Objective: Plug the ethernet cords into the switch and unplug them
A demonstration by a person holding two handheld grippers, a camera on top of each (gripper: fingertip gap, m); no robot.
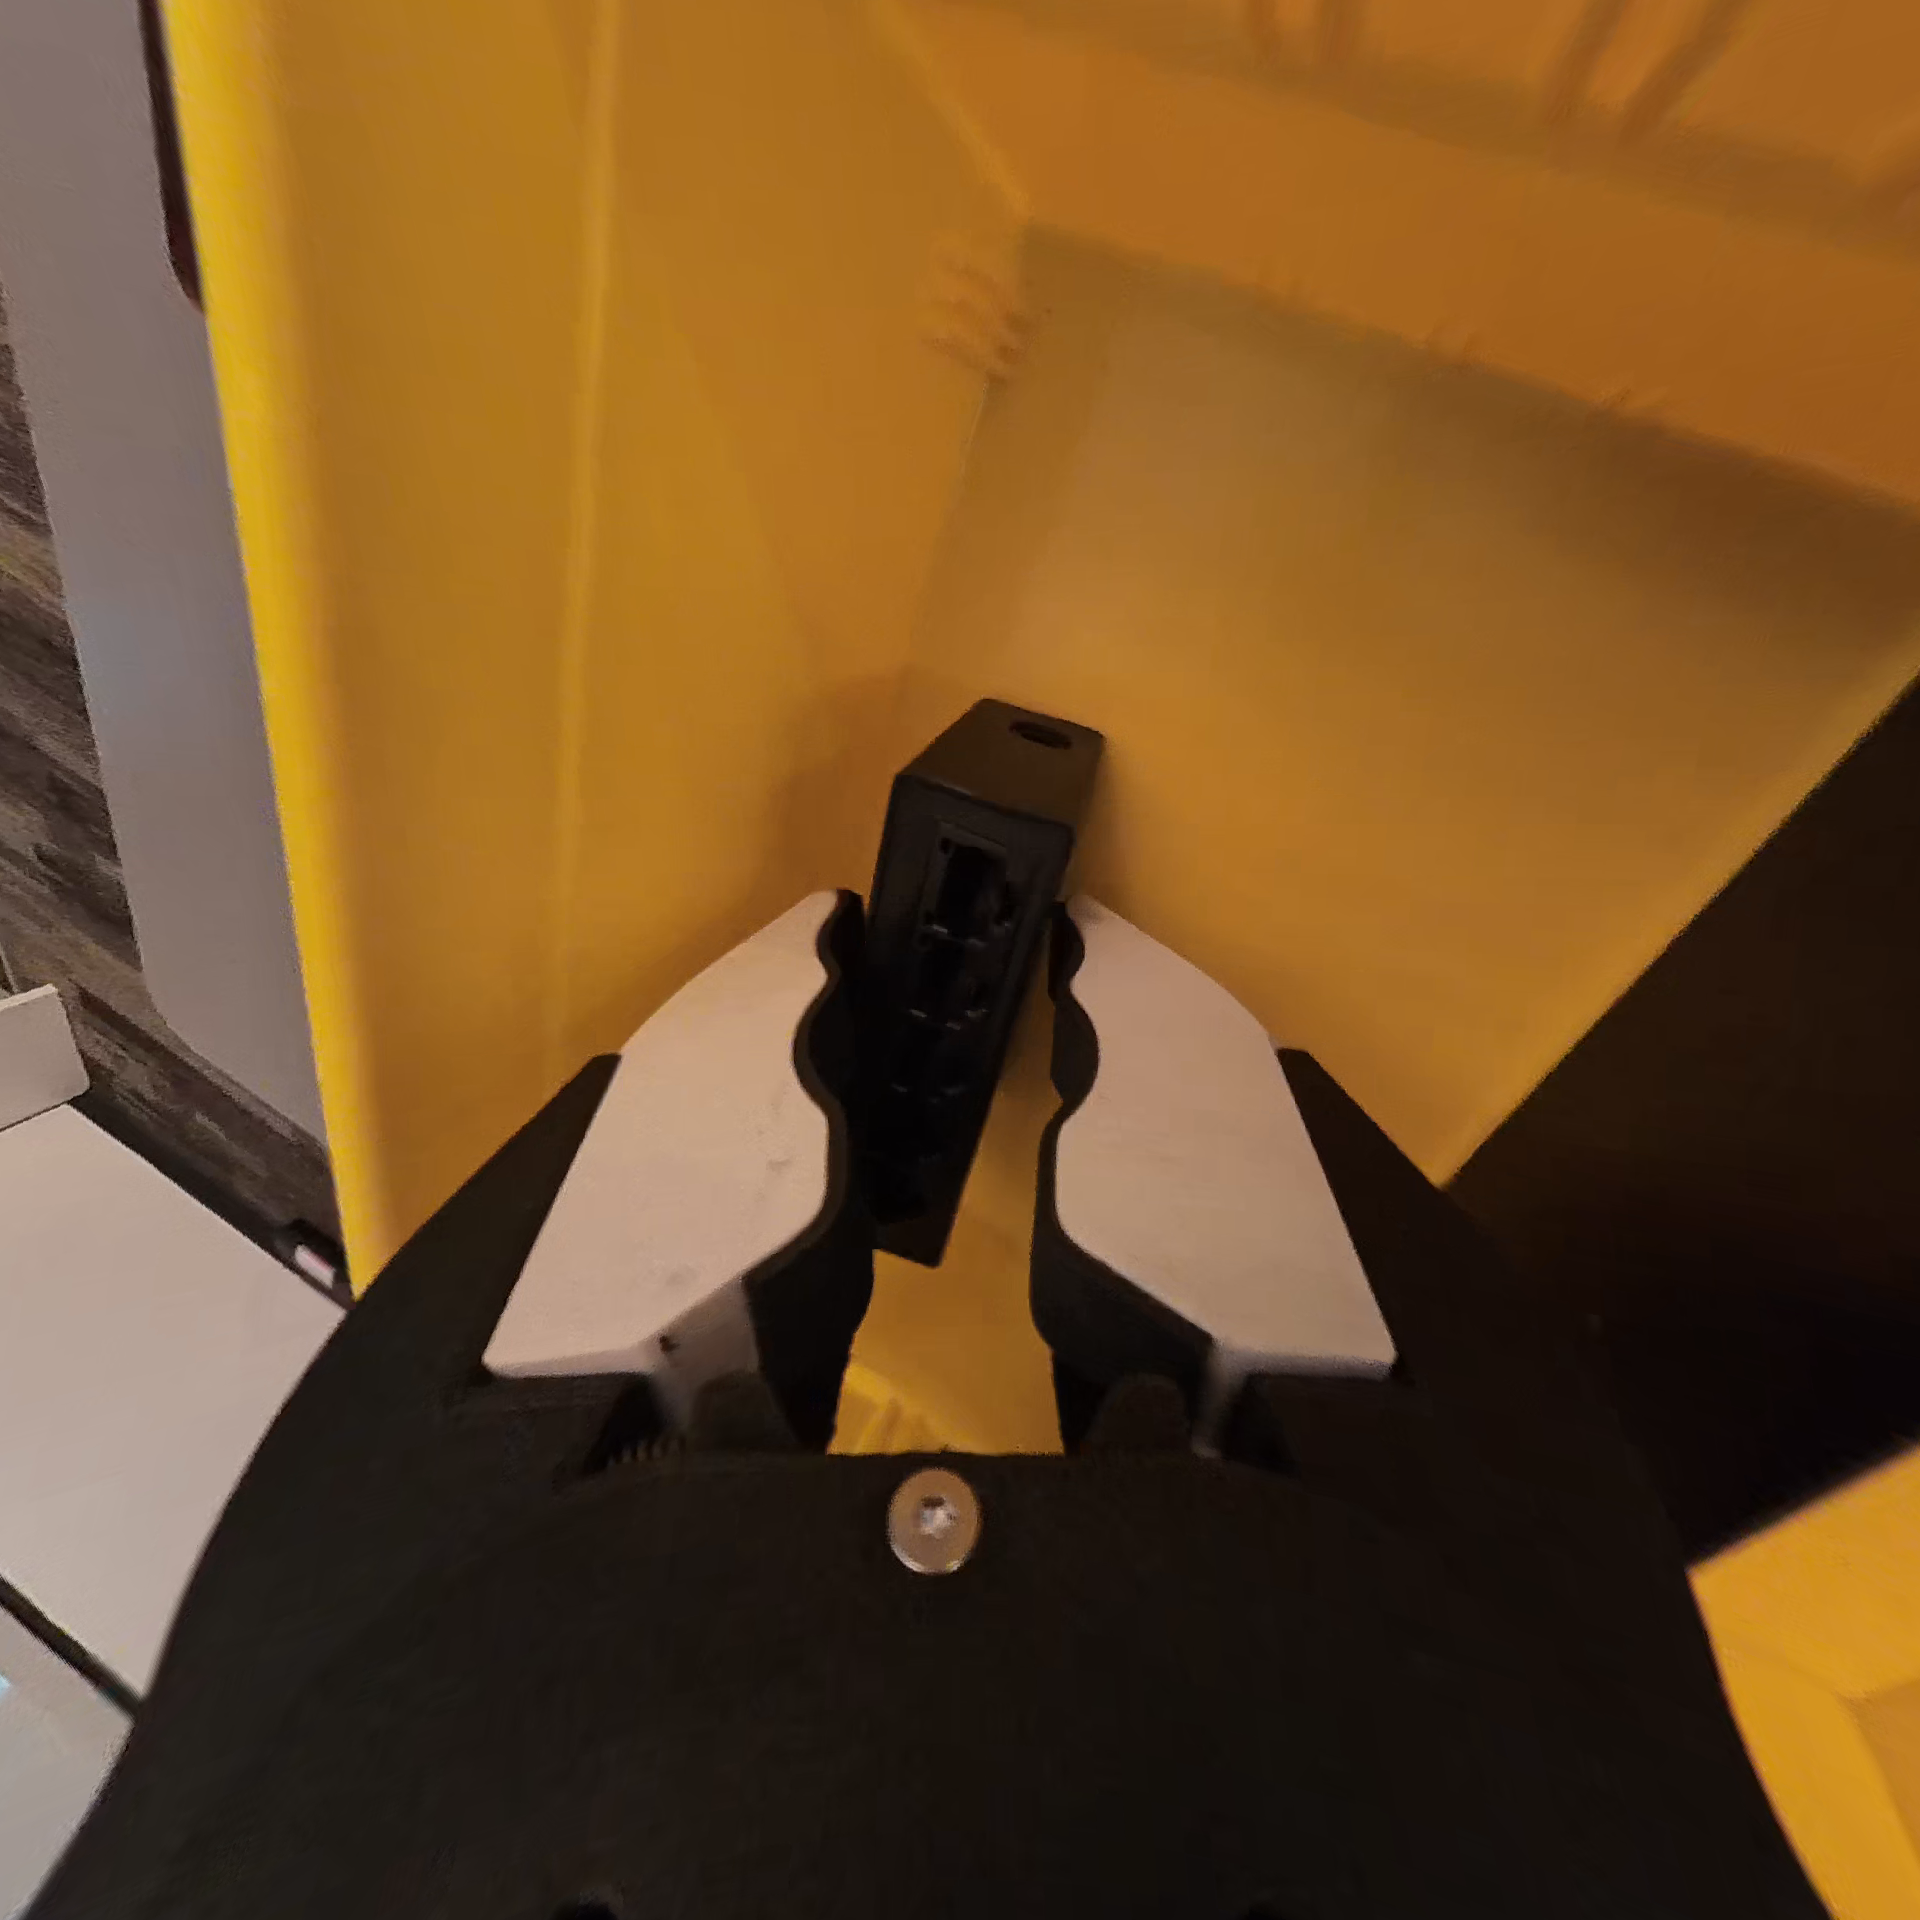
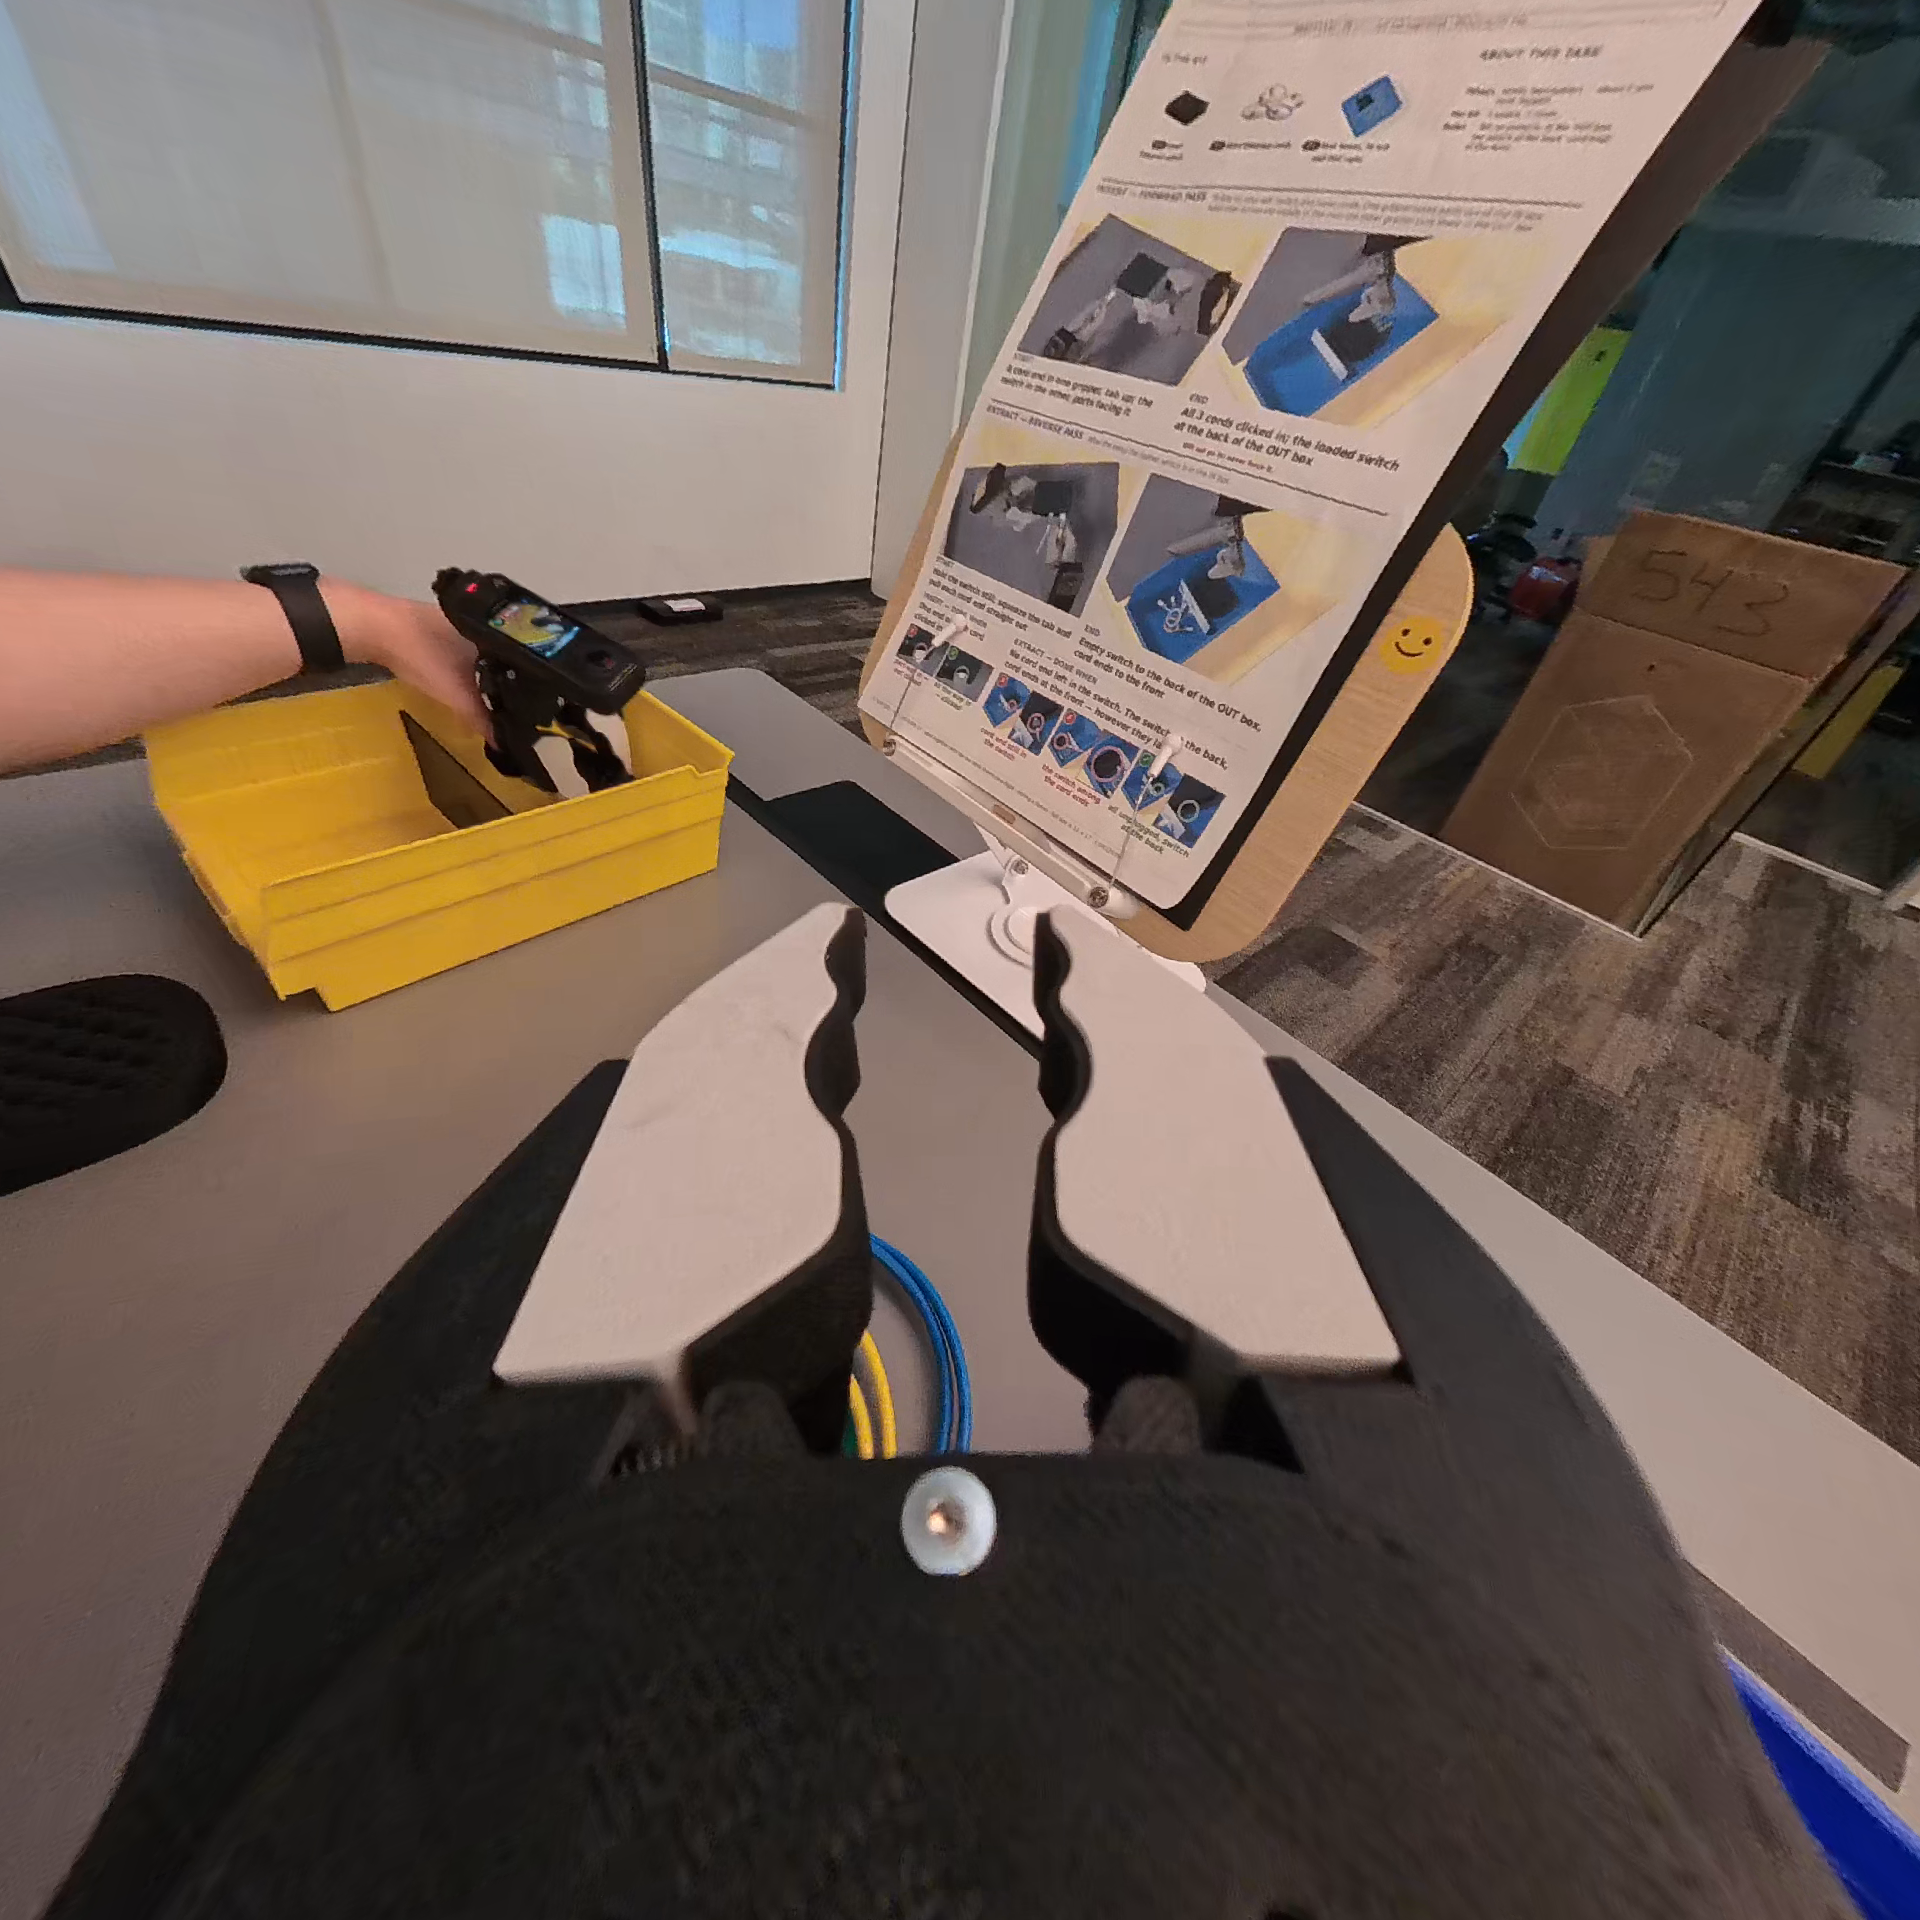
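Grey table [image 2: 343, 1226] holds a yellow bin [image 2: 499, 883], and my left gripper [image 1: 956, 914] reaches down inside that bin. Between its fingers is the black switch [image 1: 961, 987], in the bin's corner. The switch stands on end, its long side running away from me toward the bin wall, its row of holes facing up at me. One finger touches it; I cannot tell if the other does. My right gripper [image 2: 951, 935] hovers near the bin, fingers apart, holding nothing. Blue and yellow cords [image 2: 925, 1351] lie under it.
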